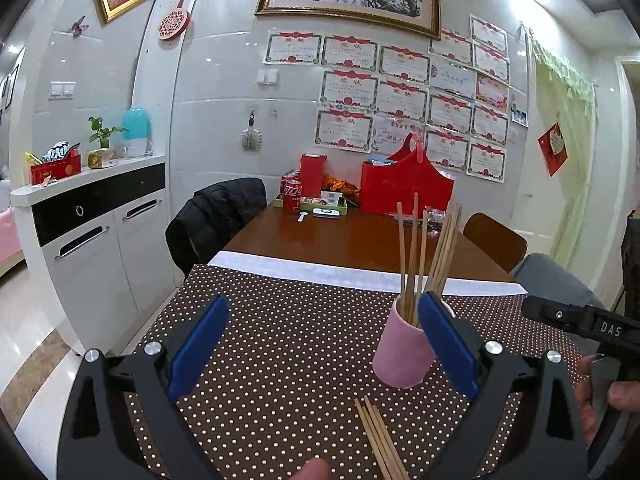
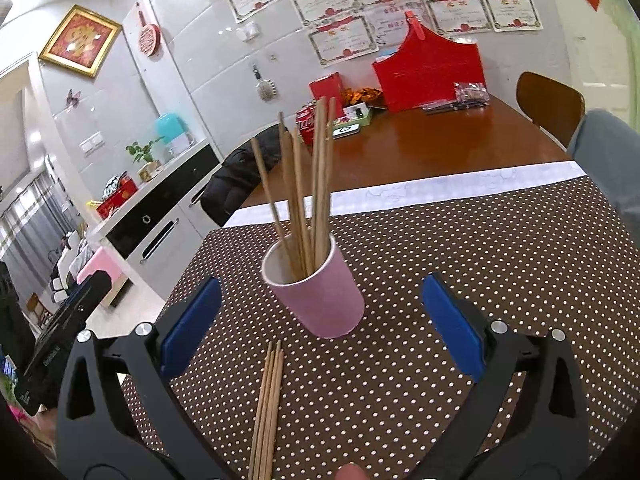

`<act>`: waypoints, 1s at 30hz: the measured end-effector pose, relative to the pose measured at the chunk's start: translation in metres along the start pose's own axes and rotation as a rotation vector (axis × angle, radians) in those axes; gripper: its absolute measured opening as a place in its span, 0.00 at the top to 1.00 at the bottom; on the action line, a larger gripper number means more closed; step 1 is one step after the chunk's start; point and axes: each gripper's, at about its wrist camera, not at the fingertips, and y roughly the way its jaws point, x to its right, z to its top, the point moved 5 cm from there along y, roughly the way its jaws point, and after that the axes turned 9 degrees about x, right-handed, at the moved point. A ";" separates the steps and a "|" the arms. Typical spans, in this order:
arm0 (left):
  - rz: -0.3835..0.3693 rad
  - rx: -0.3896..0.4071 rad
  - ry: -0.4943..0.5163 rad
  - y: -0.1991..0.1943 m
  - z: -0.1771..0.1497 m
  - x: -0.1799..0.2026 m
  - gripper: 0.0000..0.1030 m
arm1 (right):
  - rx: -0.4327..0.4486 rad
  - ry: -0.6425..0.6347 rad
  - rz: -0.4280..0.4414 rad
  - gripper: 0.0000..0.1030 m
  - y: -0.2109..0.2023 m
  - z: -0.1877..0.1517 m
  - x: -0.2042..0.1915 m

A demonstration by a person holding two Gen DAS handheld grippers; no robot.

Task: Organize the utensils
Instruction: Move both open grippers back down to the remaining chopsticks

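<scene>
A pink cup [image 1: 402,354] [image 2: 320,300] stands on the brown polka-dot cloth [image 1: 280,344] and holds several wooden chopsticks [image 1: 424,256] [image 2: 308,196] upright. A bundle of loose chopsticks [image 1: 380,440] [image 2: 268,408] lies flat on the cloth just in front of the cup. My left gripper [image 1: 324,344] is open and empty, with the cup behind its right finger. My right gripper [image 2: 320,324] is open and empty, with the cup between its fingers a little ahead. The right gripper's body [image 1: 584,324] shows at the right edge of the left wrist view.
Beyond the cloth is a white strip and bare wooden table [image 1: 340,240] with a red bag [image 1: 404,188], cola cans [image 1: 292,192] and a tray at the far end. A chair with a black jacket [image 1: 216,220] stands left, another chair [image 1: 496,240] right. A white cabinet [image 1: 92,232] is at left.
</scene>
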 end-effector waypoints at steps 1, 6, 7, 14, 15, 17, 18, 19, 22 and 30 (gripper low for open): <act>0.002 -0.001 0.001 -0.001 0.000 0.001 0.09 | -0.004 -0.006 0.006 0.05 -0.001 -0.001 -0.002; 0.015 -0.026 -0.001 -0.004 -0.003 -0.004 0.09 | -0.014 -0.017 0.020 0.05 -0.002 -0.005 -0.011; 0.020 -0.033 0.000 -0.004 -0.004 -0.005 0.09 | -0.019 -0.019 0.022 0.05 -0.002 -0.006 -0.011; 0.049 -0.092 -0.008 -0.004 -0.018 -0.012 0.09 | -0.075 -0.054 0.026 0.05 0.000 -0.023 -0.018; 0.051 -0.116 -0.017 -0.003 -0.023 -0.014 0.09 | -0.085 -0.059 0.024 0.05 0.000 -0.026 -0.019; 0.048 -0.181 -0.045 0.002 -0.036 -0.018 0.09 | -0.112 -0.077 0.020 0.05 0.002 -0.034 -0.022; 0.048 -0.218 -0.055 0.005 -0.044 -0.019 0.09 | -0.131 -0.087 0.022 0.05 0.003 -0.038 -0.024; 0.047 -0.246 -0.063 0.007 -0.051 -0.021 0.09 | -0.152 -0.099 0.023 0.05 0.004 -0.044 -0.025; 0.035 -0.359 -0.088 0.017 -0.078 -0.021 0.09 | -0.200 -0.119 0.020 0.05 0.009 -0.058 -0.026; 0.008 -0.587 0.016 0.036 -0.142 0.004 0.09 | -0.261 -0.096 0.006 0.05 0.016 -0.078 -0.015</act>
